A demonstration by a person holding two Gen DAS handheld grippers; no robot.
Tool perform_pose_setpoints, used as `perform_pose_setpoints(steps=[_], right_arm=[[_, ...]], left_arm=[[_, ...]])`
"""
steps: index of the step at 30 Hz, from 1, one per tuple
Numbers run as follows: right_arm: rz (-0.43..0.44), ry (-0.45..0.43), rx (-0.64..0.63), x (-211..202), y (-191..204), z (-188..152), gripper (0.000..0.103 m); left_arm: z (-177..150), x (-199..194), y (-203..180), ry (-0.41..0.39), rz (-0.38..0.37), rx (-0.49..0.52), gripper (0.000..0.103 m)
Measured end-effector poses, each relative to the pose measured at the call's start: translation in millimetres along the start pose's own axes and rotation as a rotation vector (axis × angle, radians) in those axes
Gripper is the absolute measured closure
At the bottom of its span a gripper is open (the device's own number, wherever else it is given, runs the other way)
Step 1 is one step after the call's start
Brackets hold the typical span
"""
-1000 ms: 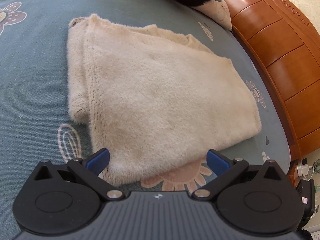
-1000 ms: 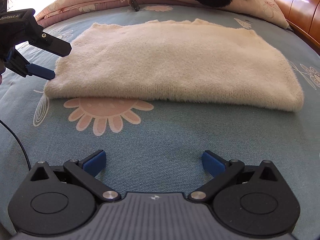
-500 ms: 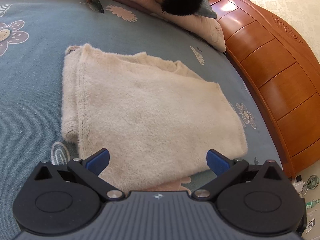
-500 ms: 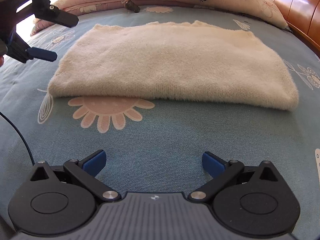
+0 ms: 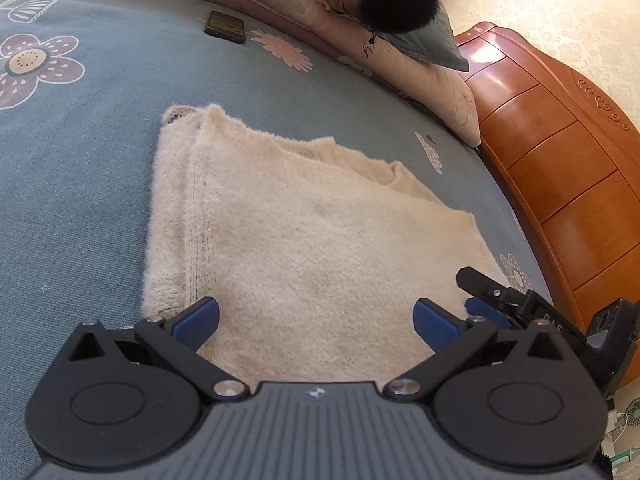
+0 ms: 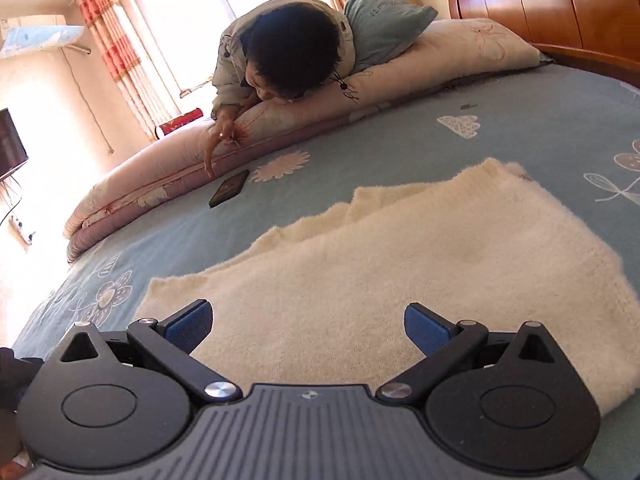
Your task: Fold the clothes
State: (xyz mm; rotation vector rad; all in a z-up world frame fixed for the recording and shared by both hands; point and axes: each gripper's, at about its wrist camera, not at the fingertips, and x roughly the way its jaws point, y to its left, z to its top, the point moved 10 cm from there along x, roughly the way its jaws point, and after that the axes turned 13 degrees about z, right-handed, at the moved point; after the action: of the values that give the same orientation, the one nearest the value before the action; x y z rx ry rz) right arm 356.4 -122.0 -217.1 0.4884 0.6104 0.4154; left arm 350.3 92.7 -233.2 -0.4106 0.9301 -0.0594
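A fluffy cream sweater lies folded flat on the blue flowered bedsheet. My left gripper hovers open over the sweater's near edge, nothing between its blue pads. In the same view the right gripper shows at the right, by the sweater's near right corner. In the right wrist view the sweater fills the foreground and my right gripper stands open above its near edge, holding nothing.
A person lies on a pink quilt roll at the far side, a hand reaching toward a dark phone on the sheet. A wooden headboard borders the bed on the right. Bare bedsheet surrounds the sweater.
Both grippers rose and moved in over the sweater's near edge, staying open. The right gripper swung close beside the left. The sweater has not moved.
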Motion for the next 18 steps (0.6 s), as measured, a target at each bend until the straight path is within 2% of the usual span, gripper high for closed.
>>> perform_pose_setpoints(steps=[1,5,8,11,16,18], right_arm=[[-0.002,0.015,0.026,9.2,-6.6,-1.7,0.0],[0.022,0.022,0.022,11.9,-11.8,-7.2,0.0],[0.001,0.036,0.027,13.1,-8.8,-5.9,0.0],[-0.058,0.117,0.018,13.8,-1.5,-3.9,0.0],[-0.136,0.251,0.022,1.6,11.3,4.1,0.0],[-0.168,0.286,0.052,-6.1,16.4,11.1,0.0]], left_arm=[[-1.8,4.2,-1.7,0.01,-0.01,0.002,0.001],[-5.6,14.2,-8.4,0.034,0.03,0.024,0.001],[-3.2,15.6,-11.8,0.036,0.05,0.027,0.001],[-7.2,23.9,-8.1,0.042,0.039,0.02,0.001],[-10.9,17.5,2.0,-0.015,-0.037,-0.104,0.001],[-11.9,22.4,0.6,0.044,-0.031,-0.072,0.001]])
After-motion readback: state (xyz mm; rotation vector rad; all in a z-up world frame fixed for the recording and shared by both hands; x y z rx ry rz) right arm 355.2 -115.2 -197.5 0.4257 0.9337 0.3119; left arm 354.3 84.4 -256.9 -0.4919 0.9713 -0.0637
